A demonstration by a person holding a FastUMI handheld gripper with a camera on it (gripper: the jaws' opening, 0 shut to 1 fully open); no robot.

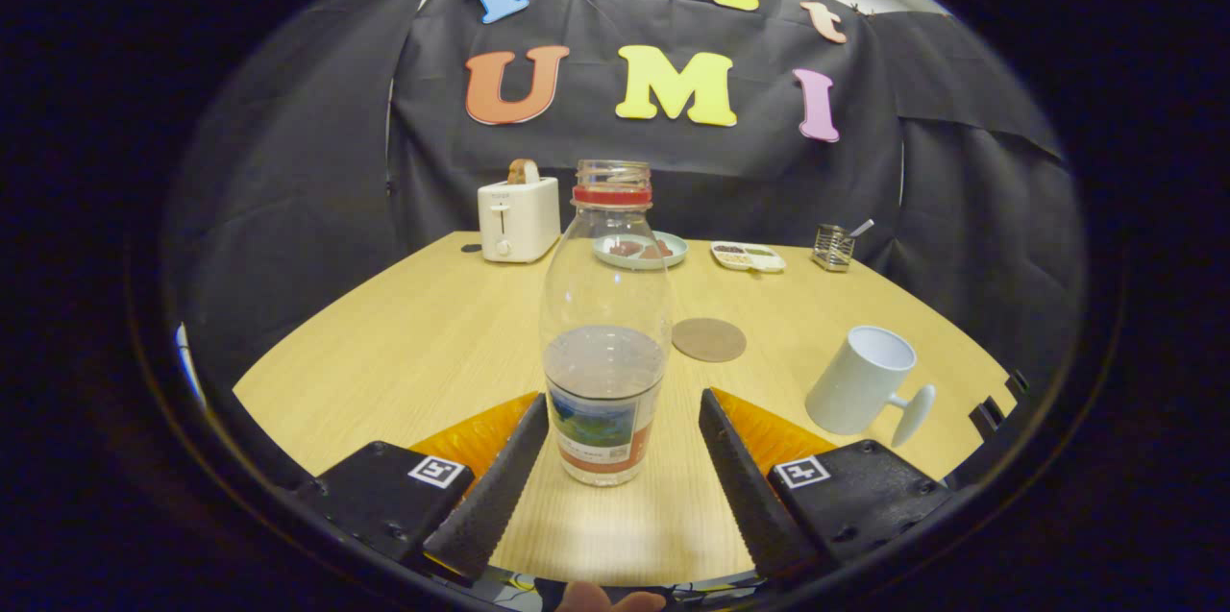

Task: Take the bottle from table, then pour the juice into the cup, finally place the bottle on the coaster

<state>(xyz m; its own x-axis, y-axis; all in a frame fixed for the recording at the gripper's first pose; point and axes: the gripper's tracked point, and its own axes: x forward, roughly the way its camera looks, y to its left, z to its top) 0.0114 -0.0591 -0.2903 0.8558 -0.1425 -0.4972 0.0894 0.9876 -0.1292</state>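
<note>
A clear uncapped bottle (605, 324) with a red neck ring and a paper label stands upright on the wooden table (404, 353). It is about half full of liquid. My gripper (620, 405) is open, and the bottle's base sits between its two black ridged fingers (500, 487). The left finger is close to the label; the right one stands apart from it. A round brown coaster (709, 340) lies beyond the bottle, slightly to the right. A white cup (862, 379) with its handle turned toward me stands to the right of the right finger.
At the back of the table are a white toaster (519, 218) with bread in it, a plate (640, 250) of food, a small divided dish (748, 256) and a wire holder (832, 247) with a utensil. A fingertip (601, 599) shows below the fingers.
</note>
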